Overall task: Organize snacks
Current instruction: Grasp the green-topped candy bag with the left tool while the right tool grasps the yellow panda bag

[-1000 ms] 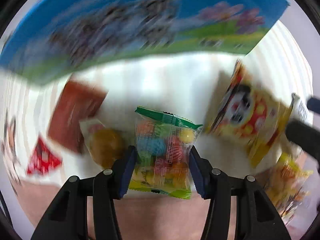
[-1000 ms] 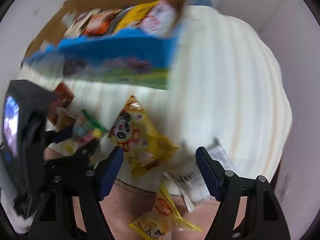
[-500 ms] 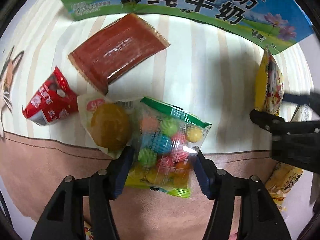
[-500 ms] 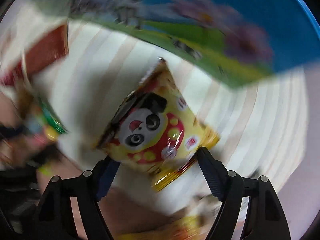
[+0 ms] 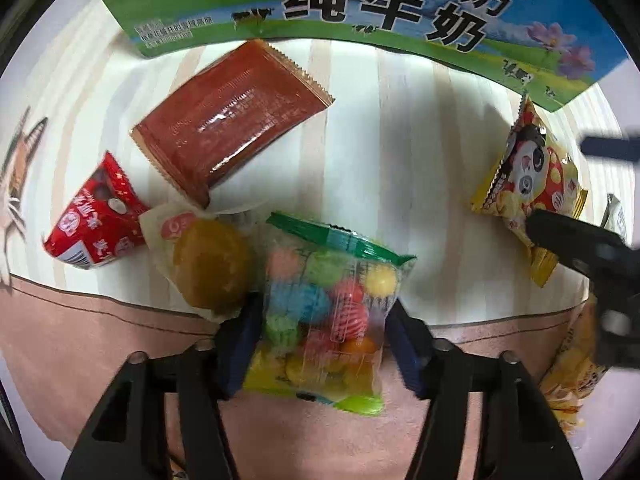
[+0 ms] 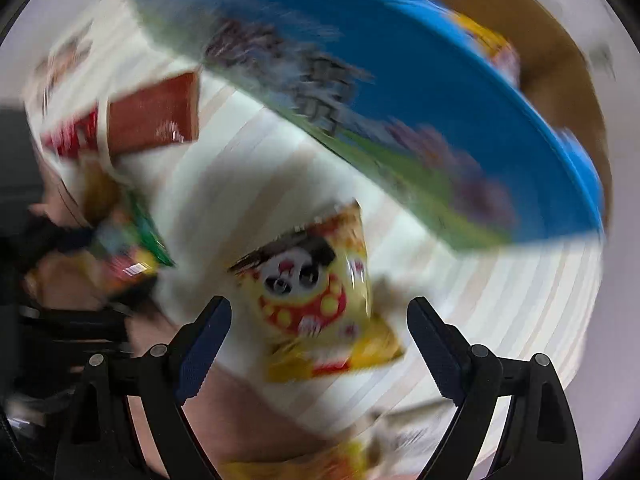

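Note:
A clear candy bag point(image 5: 328, 304) with a green top, full of coloured sweets, lies between the fingers of my left gripper point(image 5: 324, 320). The jaws are closing and both pads touch the bag's sides. My right gripper point(image 6: 320, 312) points down over a yellow panda snack bag point(image 6: 312, 280). Its jaws are opening, and the bag sits between the pads with a gap on each side. The left wrist view shows the panda bag point(image 5: 528, 176) at the right with a black right-gripper finger point(image 5: 580, 248) beside it. The right wrist view is blurred.
A blue and green milk carton box point(image 5: 360, 0) stands at the back, its brown inside point(image 6: 540, 60) holding snacks. On the striped cloth point(image 5: 400, 140) lie a red-brown packet point(image 5: 232, 120), a red packet point(image 5: 96, 220), a wrapped round cake point(image 5: 212, 264) and a yellow packet point(image 5: 572, 380).
The left gripper slid away from the box with the candy bag between its fingers. The right gripper rolled, came over the panda bag and its fingers spread wider.

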Tool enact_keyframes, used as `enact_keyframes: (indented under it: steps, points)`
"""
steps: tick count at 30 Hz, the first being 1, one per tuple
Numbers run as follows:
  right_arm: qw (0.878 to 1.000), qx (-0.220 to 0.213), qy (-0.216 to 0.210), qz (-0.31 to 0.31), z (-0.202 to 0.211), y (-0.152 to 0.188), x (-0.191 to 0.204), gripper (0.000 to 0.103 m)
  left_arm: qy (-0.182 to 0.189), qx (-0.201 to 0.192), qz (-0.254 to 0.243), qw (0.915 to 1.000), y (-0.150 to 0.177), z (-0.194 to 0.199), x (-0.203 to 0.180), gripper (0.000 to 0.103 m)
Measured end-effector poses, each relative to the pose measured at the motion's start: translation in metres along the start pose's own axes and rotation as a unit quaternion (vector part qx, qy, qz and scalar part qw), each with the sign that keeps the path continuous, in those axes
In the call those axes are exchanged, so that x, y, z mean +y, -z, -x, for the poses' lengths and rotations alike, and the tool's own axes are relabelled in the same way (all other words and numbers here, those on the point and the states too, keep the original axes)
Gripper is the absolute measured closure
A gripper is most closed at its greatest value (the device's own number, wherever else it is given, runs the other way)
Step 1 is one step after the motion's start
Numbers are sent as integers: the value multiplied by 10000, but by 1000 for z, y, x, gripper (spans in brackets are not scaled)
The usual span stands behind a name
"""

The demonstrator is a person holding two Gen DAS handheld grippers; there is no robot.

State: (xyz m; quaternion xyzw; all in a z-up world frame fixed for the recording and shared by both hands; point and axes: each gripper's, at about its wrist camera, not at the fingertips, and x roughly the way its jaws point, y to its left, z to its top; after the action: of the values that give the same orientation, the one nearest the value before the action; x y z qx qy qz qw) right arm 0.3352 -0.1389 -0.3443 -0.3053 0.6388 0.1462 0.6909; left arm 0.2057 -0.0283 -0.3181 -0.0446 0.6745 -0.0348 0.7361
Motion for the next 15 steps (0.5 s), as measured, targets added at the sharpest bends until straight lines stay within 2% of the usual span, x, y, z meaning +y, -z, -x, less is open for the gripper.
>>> enact_keyframes:
  steps: [1, 2, 4, 6, 8, 10, 11, 13, 15]
  points:
    - [9992, 54, 112, 375, -7, -5, 8, 11, 14, 2, 20, 10000, 2, 1, 2, 52]
    - [9986, 109, 148, 488, -11, -9, 13, 11, 22, 4, 66, 10000, 5, 2, 6, 52]
    - [9987, 216, -50, 453, -20, -17, 15, 13, 13, 5, 106, 9999, 11, 2, 10, 52]
    - [9989, 301, -354, 117, -24, -22, 12, 24, 42, 9, 161, 9999, 12, 1, 13, 51]
    - [9949, 361, -750, -578, -24, -18, 3, 26, 87, 23, 210, 9997, 7, 0, 13, 50]
    - [9847, 470, -1105, -1265, -26, -11, -12, 27, 138, 49, 259, 9996, 6, -2, 15, 50]
    - [9716, 609, -1330, -1861, -29, 0, -22, 27, 161, 61, 272, 9995, 6, -2, 17, 50]
    - [9507, 651, -1716, -2499, -31, 15, -32, 27, 181, 83, 295, 9994, 5, -4, 18, 49]
    - [9367, 626, -1879, -2889, -31, 28, -39, 27, 178, 103, 289, 9994, 3, -6, 20, 48]
